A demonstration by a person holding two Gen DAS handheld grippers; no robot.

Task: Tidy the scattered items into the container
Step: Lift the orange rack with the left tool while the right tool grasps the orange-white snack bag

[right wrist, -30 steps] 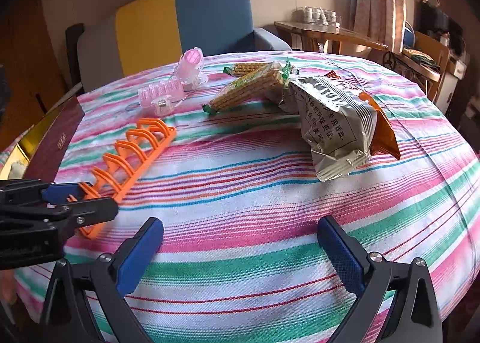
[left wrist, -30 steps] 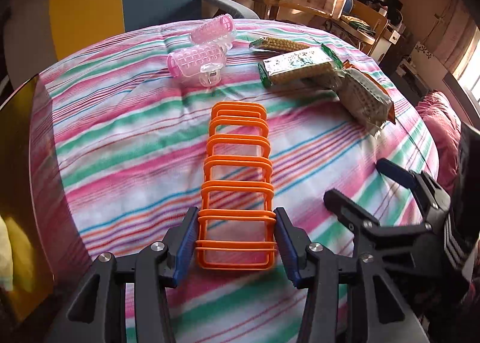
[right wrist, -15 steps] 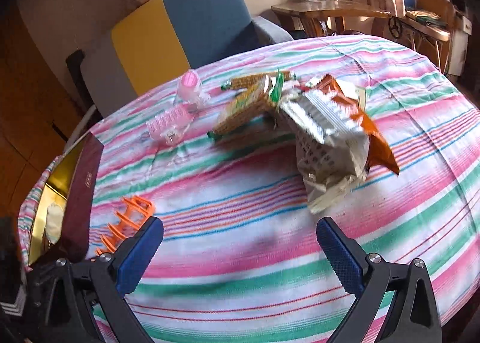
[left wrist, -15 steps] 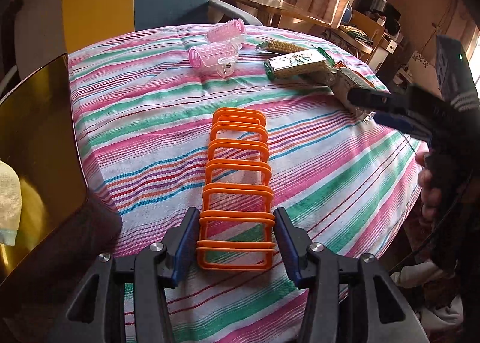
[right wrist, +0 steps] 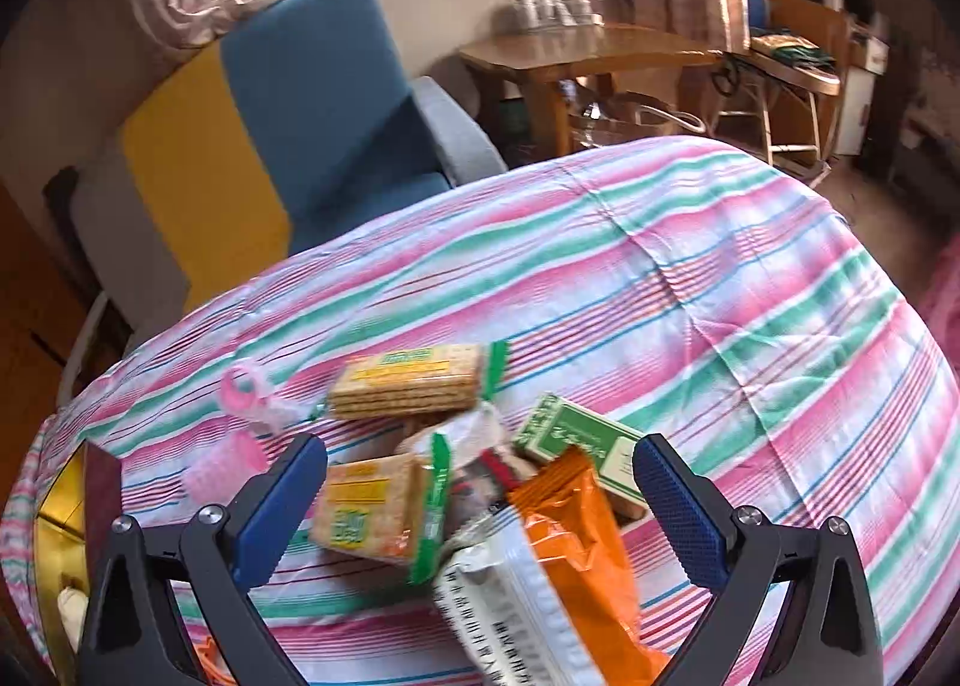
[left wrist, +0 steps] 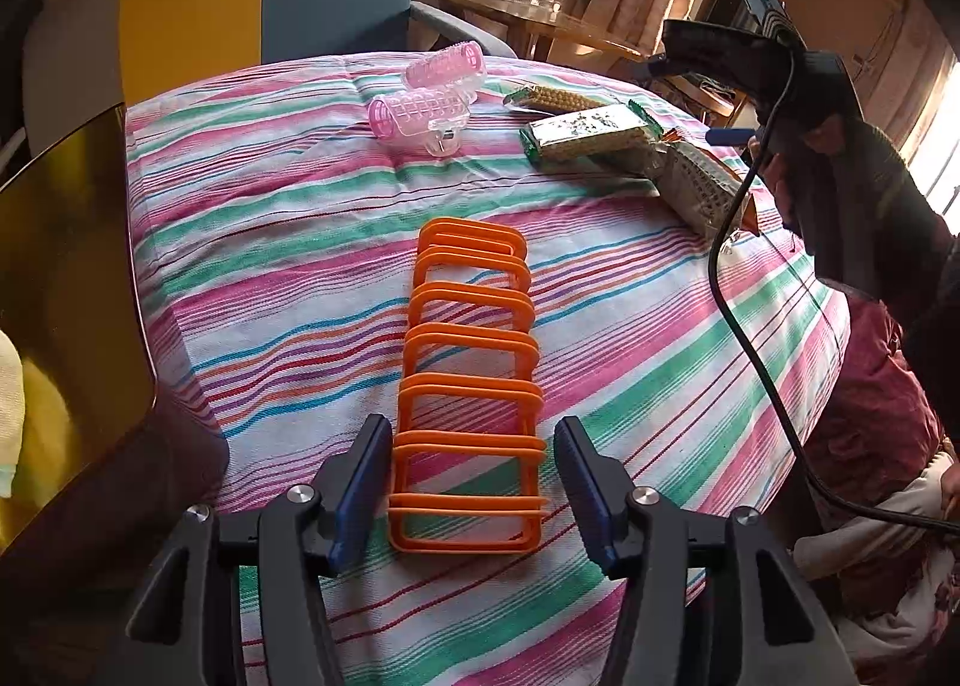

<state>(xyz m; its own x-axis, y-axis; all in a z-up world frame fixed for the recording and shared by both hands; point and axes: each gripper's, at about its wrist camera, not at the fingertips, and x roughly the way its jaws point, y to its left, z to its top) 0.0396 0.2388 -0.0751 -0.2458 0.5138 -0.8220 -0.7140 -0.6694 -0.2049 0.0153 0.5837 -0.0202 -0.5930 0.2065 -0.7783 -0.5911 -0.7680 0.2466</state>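
Reaching from my left side, my left gripper has its jaws apart, one on each side of the near end of an orange rack standing on the striped tablecloth. The rack's long axis runs straight away from me, in line with the fingers, so the jaws straddle its narrow width; I cannot tell whether the pads touch it. The gold box, the likely container, sits at the table's left edge, just left of this gripper. Further back lie two pink hair rollers.

To the right, my right gripper hangs above the snack pile with its jaws wide apart and holding nothing. Directly below and ahead are cracker packets, a green box and an orange and white bag. The rack lies nearer my left gripper, the snacks nearer my right.
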